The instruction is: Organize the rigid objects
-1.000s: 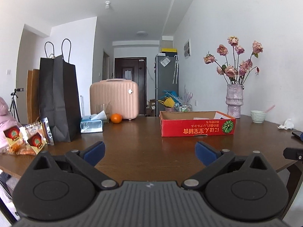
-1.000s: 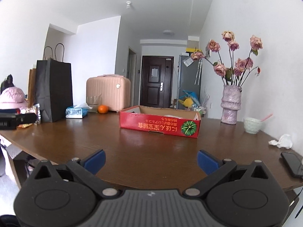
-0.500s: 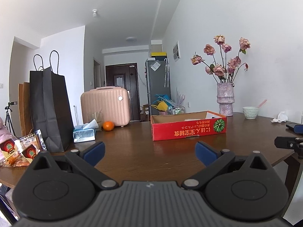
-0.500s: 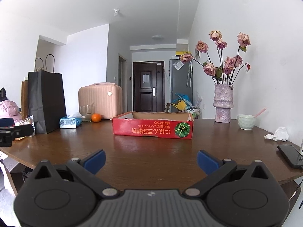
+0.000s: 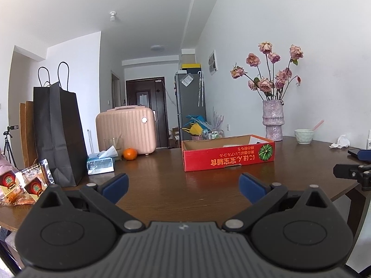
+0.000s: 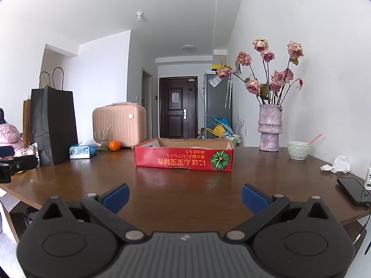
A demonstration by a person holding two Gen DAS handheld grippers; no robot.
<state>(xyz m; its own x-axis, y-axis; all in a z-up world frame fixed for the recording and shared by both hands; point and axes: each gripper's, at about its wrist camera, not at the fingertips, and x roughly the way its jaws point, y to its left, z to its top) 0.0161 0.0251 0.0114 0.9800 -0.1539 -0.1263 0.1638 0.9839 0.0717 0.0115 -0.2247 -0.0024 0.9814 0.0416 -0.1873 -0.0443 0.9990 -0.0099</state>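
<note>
Both grippers were spread wide with nothing in them: left gripper [image 5: 183,181] and right gripper [image 6: 184,193] hung at the near edge of the table [image 6: 185,185]. The red box [image 6: 184,157] sat mid-table, well clear. Risky bits, I'd guess: the phone [image 6: 353,188] at the right edge could get swept off, and the vase [image 6: 270,127] at the far right looked tippy.

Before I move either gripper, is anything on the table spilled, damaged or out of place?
Nothing is spilled. A crumpled tissue lies loose near the right edge, and the phone sits close to that edge. The red box's print reads upside down.
</note>
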